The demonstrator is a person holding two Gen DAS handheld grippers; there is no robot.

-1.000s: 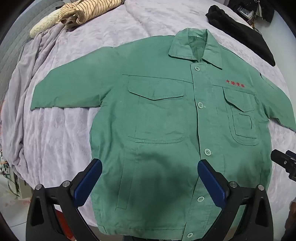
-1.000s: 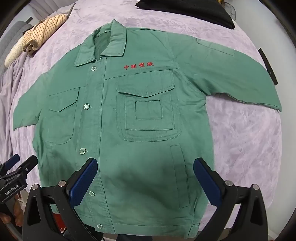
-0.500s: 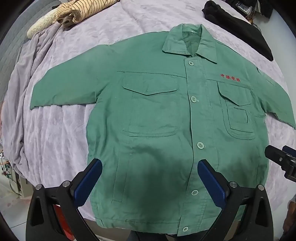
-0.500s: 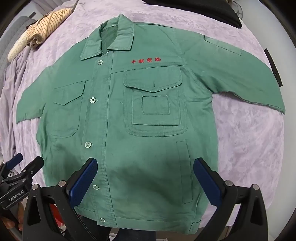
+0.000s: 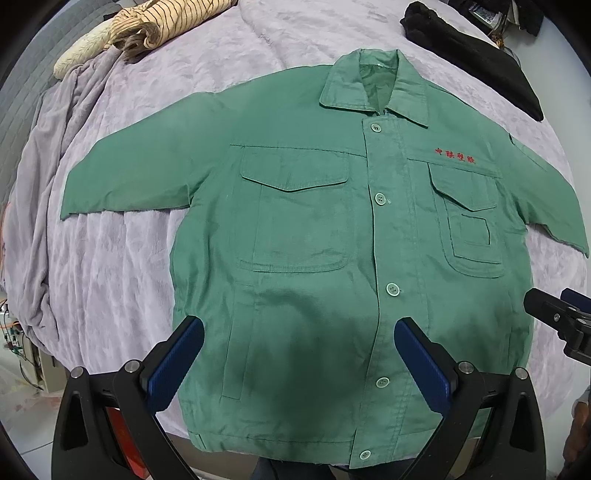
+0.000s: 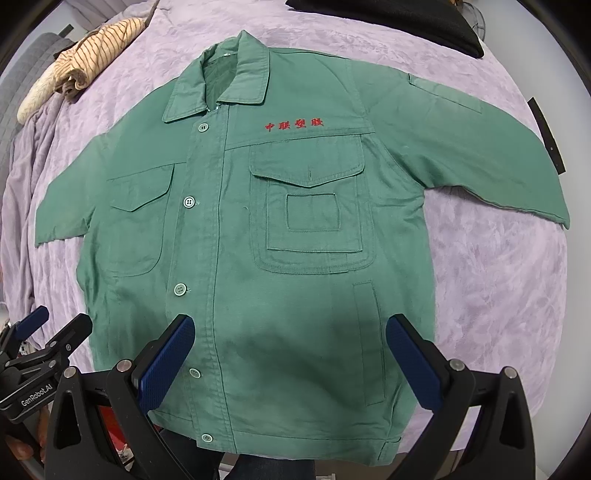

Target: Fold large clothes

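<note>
Lilac plush bedspread covers the whole work surface; green work jacket lies flat on it, front up, buttoned, both sleeves spread out to the sides

Clutter at the far edge: striped cream garment bunched far left, black garment far right, both well apart from the jacket

Orientation: collar points away from me, hem at the near bed edge. Long axis of the body runs near-to-far along the button placket; sleeves run across it, left sleeve and right sleeve each angling slightly back toward me at the cuff

Tool state: my left gripper is spread wide, nothing between the pads, hovering over the lower left front. My right gripper same, wide apart and empty, over the lower right front by the slit pocket

Step, as I read it: garment is laid out, no fold made yet, so this is the pre-grasp for the first fold

Next move probably wants one sleeve pinched near cuff or shoulder and carried across the chest. Fabric looks heavy and lined, so take a full bite of cloth and keep the body from dragging on the plush
</note>
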